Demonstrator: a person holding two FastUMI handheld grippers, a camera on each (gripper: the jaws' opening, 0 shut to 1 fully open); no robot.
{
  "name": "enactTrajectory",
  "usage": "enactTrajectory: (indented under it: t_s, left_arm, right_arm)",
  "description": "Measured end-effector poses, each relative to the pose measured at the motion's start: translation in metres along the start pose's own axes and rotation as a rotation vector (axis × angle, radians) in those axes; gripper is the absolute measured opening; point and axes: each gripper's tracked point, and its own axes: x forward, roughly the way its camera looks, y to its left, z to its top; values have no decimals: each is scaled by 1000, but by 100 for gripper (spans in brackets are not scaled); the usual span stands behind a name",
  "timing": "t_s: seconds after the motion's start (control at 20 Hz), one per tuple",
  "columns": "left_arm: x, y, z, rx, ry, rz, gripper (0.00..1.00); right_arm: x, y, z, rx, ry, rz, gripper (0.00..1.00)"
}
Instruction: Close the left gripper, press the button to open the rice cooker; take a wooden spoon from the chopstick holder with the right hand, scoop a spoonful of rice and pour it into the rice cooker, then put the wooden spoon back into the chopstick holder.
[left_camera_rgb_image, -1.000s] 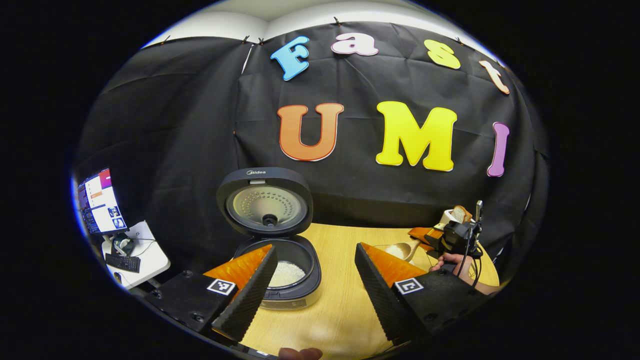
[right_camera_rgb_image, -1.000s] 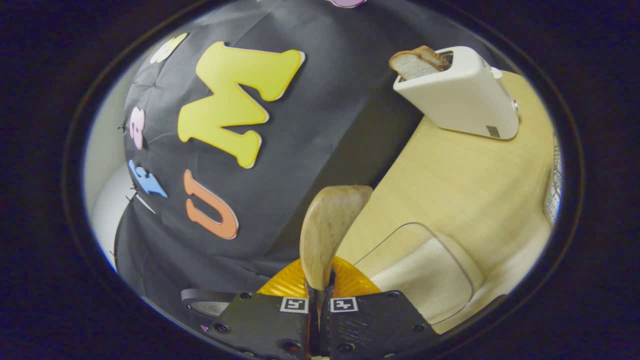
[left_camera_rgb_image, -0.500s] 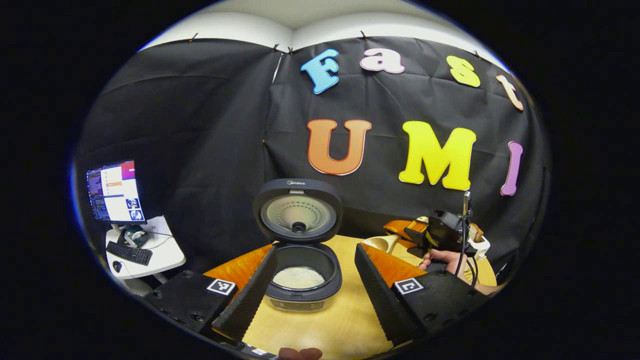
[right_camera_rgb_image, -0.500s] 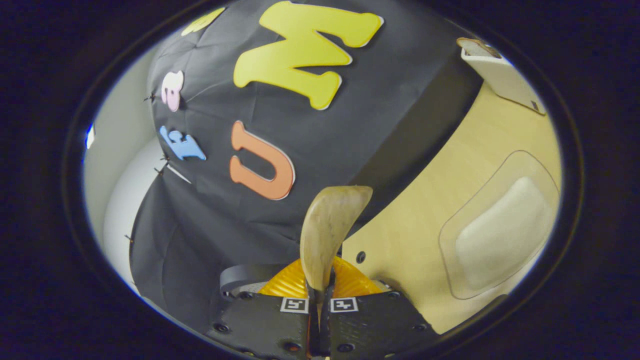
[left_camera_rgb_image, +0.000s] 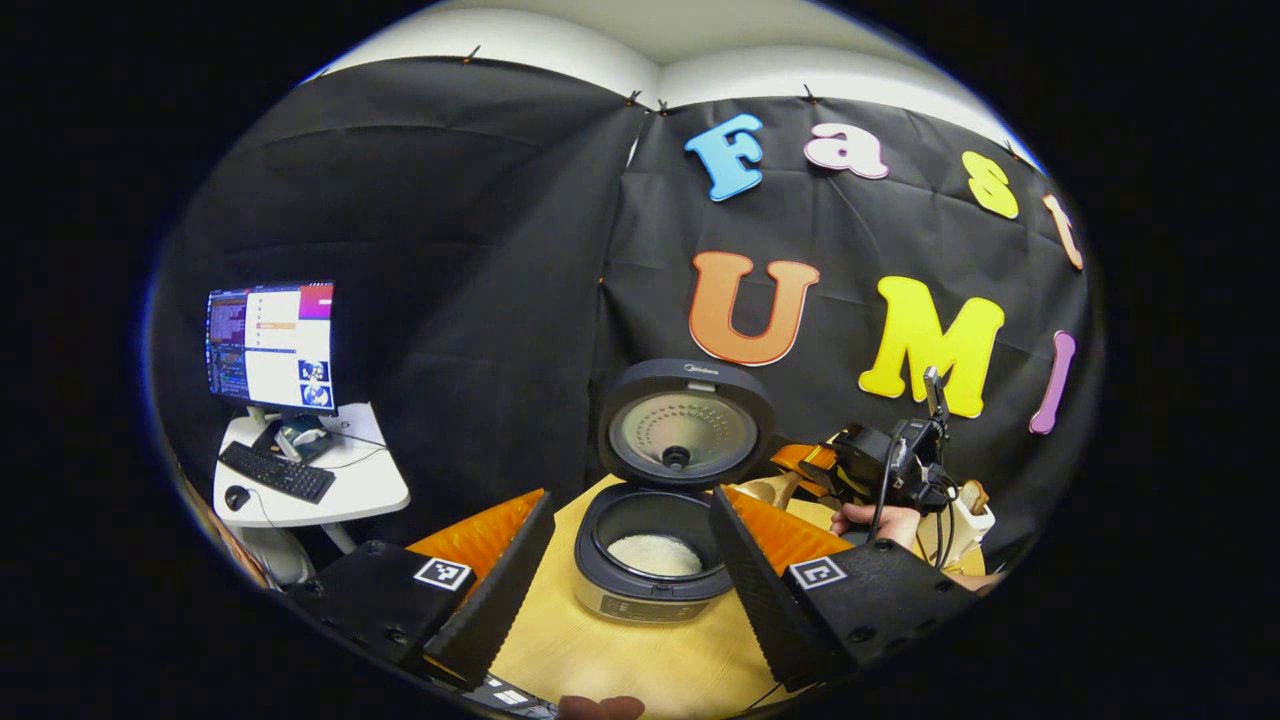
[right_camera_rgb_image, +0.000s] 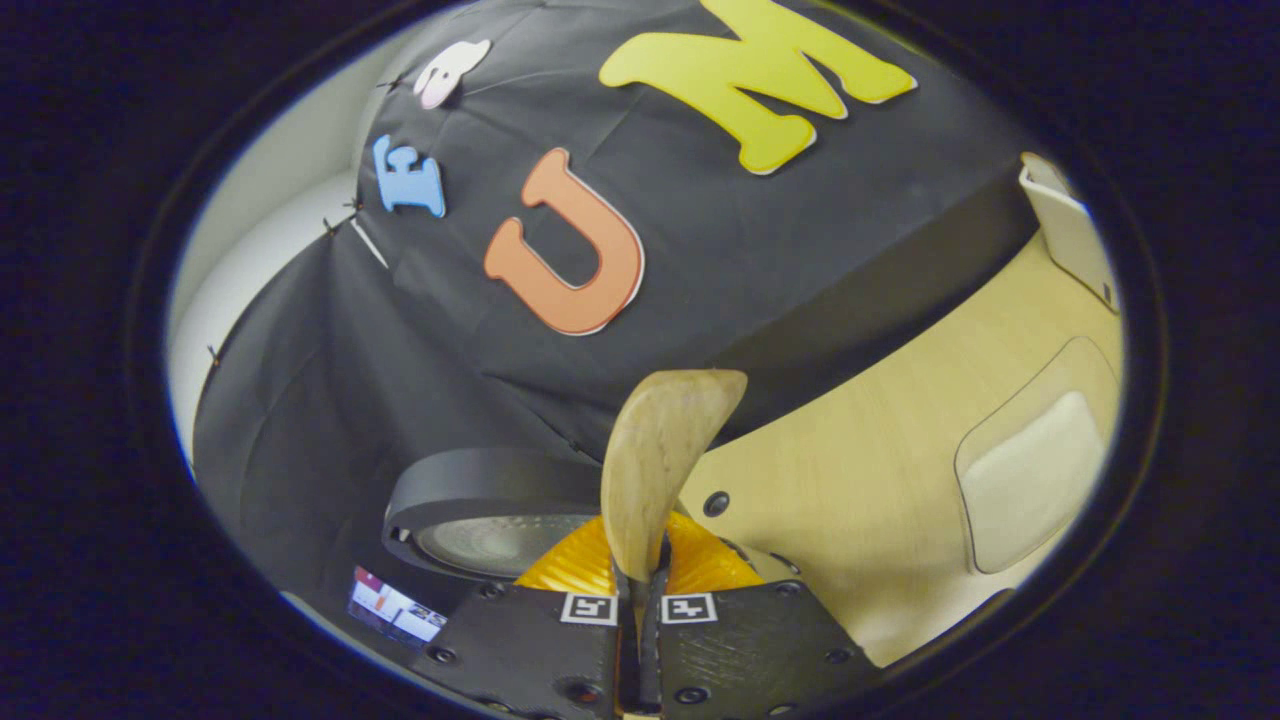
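Observation:
The rice cooker (left_camera_rgb_image: 640, 590) stands open on the wooden table (left_camera_rgb_image: 640, 665), its lid (left_camera_rgb_image: 685, 435) upright and white rice (left_camera_rgb_image: 655, 553) in the pot. My left gripper (left_camera_rgb_image: 630, 500) is open in front of it, with the cooker showing between its fingers. My right gripper (right_camera_rgb_image: 640, 560) is shut on the handle of a wooden spoon (right_camera_rgb_image: 655, 460), whose bowl points up and is seen edge-on. From the left gripper view, the right gripper (left_camera_rgb_image: 885, 462) hangs just right of the lid, with the spoon (left_camera_rgb_image: 765, 490) reaching toward the cooker. The cooker lid (right_camera_rgb_image: 480, 505) lies left of the spoon.
A clear container of rice (right_camera_rgb_image: 1035, 470) sits on the table (right_camera_rgb_image: 850, 450) at the right, with a white toaster (right_camera_rgb_image: 1075, 235) behind it. A hand (left_camera_rgb_image: 865, 518) holds the right gripper. A monitor (left_camera_rgb_image: 270, 345) stands on a small white side table (left_camera_rgb_image: 330, 490) at the far left.
My right gripper has swung left with the spoon, away from the rice container and toward the cooker, whose lid has come into its view. My left gripper has drawn back, staying open.

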Motion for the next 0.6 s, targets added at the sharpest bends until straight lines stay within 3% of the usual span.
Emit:
enactTrajectory:
  t_s: [0.6]
  left_arm:
    - [4, 43, -30, -94, 27, 47, 99]
  right_arm:
    - [13, 23, -27, -363, -44, -53, 1]
